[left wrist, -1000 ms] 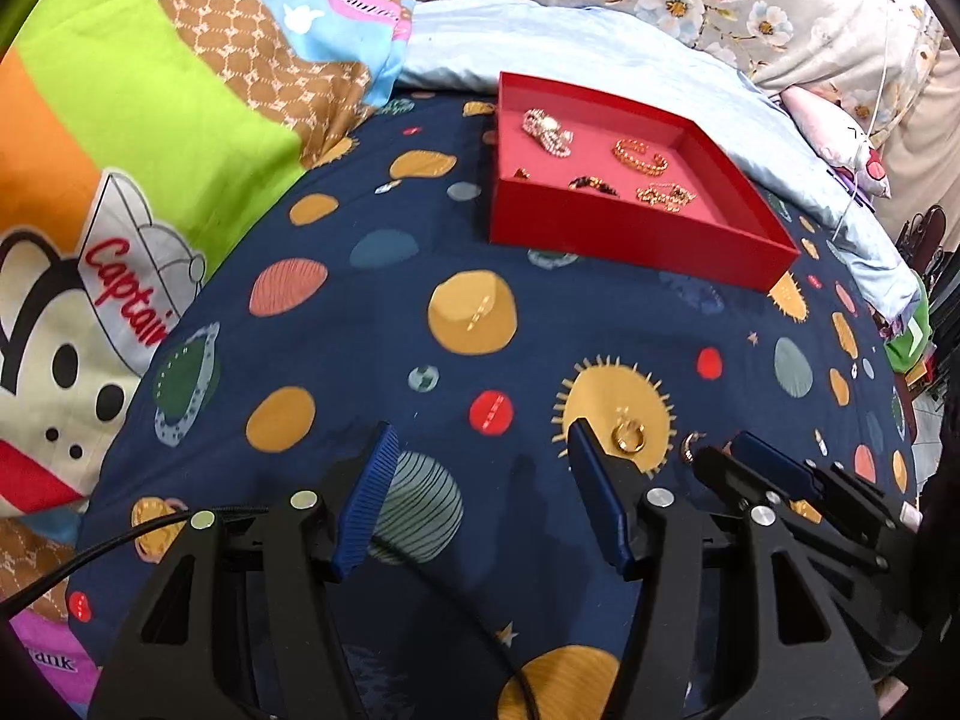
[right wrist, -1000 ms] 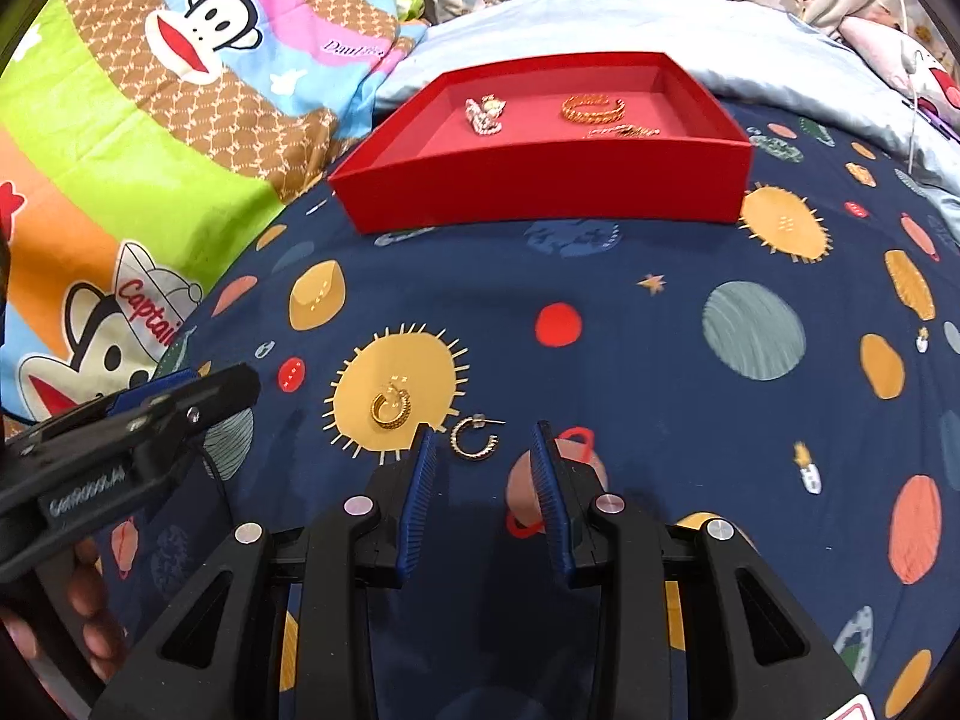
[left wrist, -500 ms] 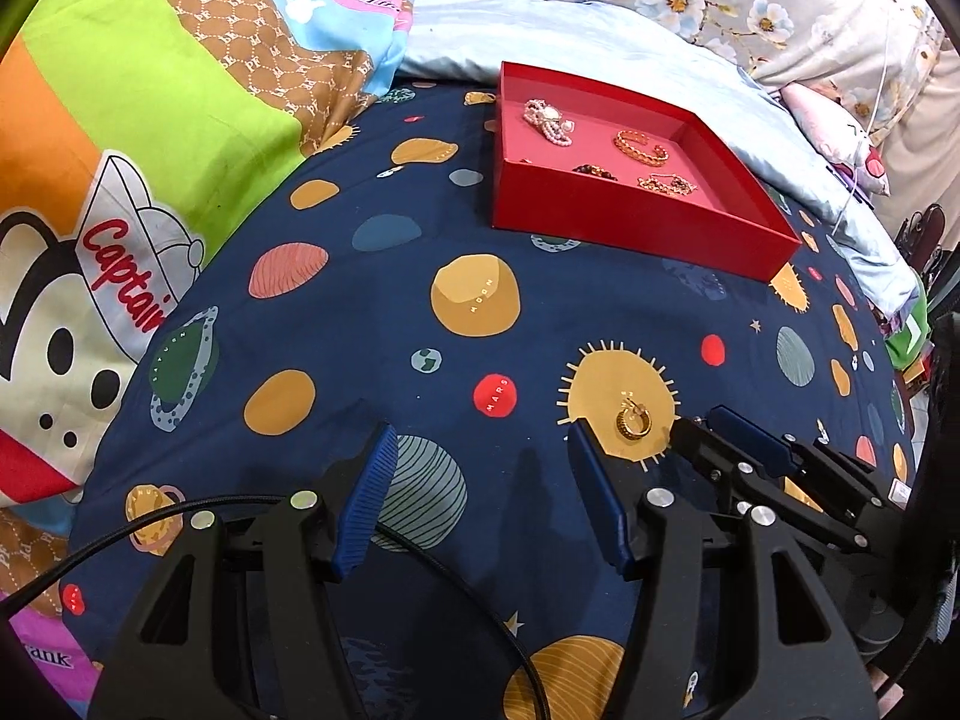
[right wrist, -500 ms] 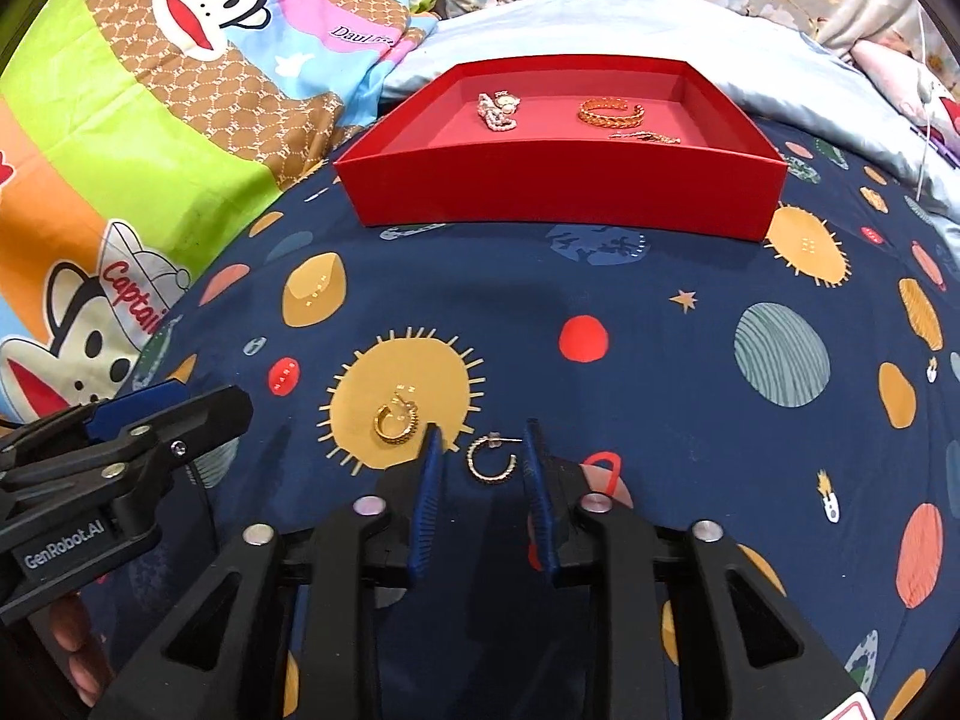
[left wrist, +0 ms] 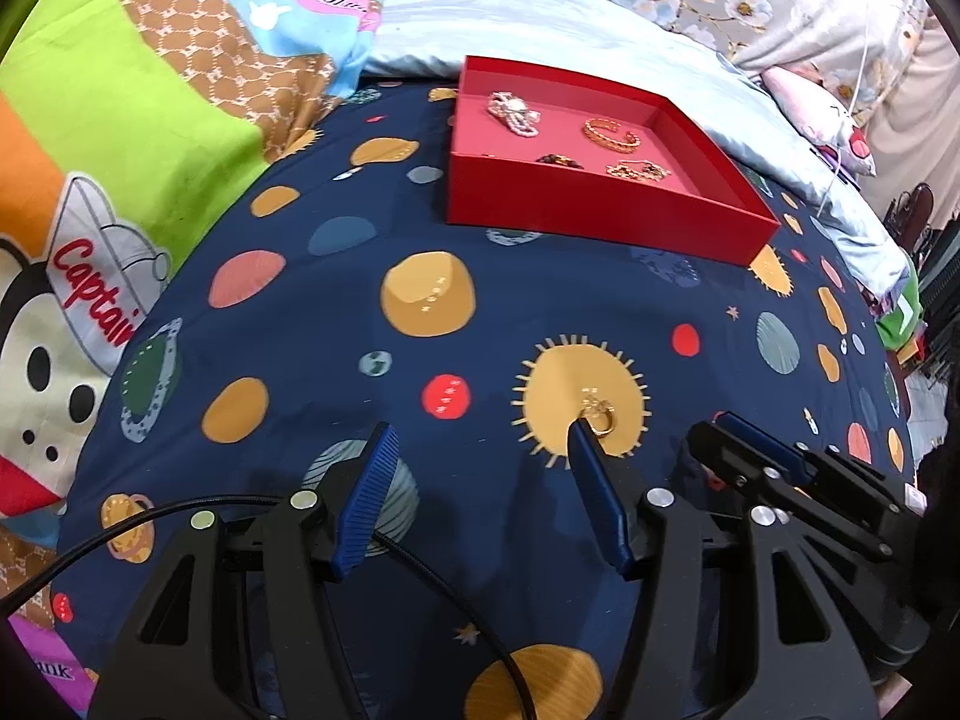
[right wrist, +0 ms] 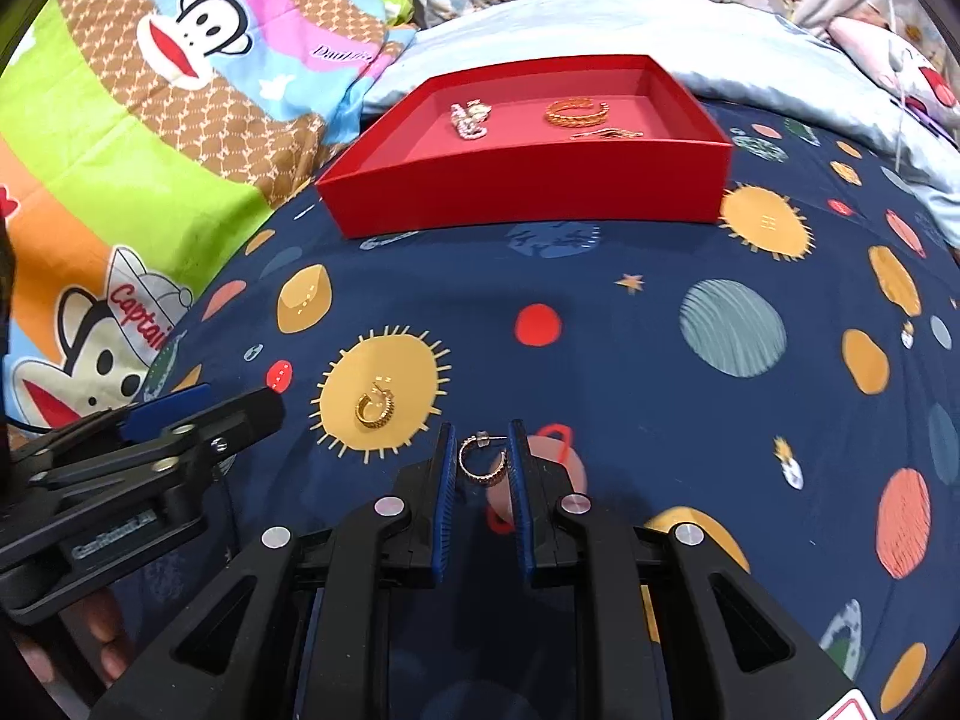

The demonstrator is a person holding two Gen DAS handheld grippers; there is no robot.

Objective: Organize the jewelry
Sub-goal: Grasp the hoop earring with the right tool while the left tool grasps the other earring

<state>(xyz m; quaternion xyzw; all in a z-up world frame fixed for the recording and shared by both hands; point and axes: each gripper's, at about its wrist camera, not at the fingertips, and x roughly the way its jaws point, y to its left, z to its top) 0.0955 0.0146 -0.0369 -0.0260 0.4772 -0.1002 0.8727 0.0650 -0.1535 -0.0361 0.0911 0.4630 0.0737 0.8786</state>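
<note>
A thin gold hoop earring [right wrist: 480,461] lies on the dark space-print bedsheet between the blue pads of my right gripper [right wrist: 480,450]; the jaws are nearly closed around it. A chunkier gold hoop earring [right wrist: 375,407] lies on a yellow sun print to its left, and shows in the left wrist view [left wrist: 600,417] just beyond my left gripper's right fingertip. My left gripper [left wrist: 480,444] is wide open and empty. A red tray [right wrist: 528,198] farther back holds a pearl piece [right wrist: 471,117], a gold bangle [right wrist: 577,111] and a gold chain [right wrist: 606,133].
The red tray [left wrist: 600,222] also shows in the left wrist view, with a dark beaded piece [left wrist: 561,161] inside. A colourful cartoon quilt [left wrist: 120,120] lies to the left, a pale blue sheet [left wrist: 570,30] behind the tray. The bed edge drops off at the right.
My right gripper has moved forward over the thin hoop earring and its jaws have narrowed around it. My left gripper has shifted toward the chunky hoop earring and stayed open.
</note>
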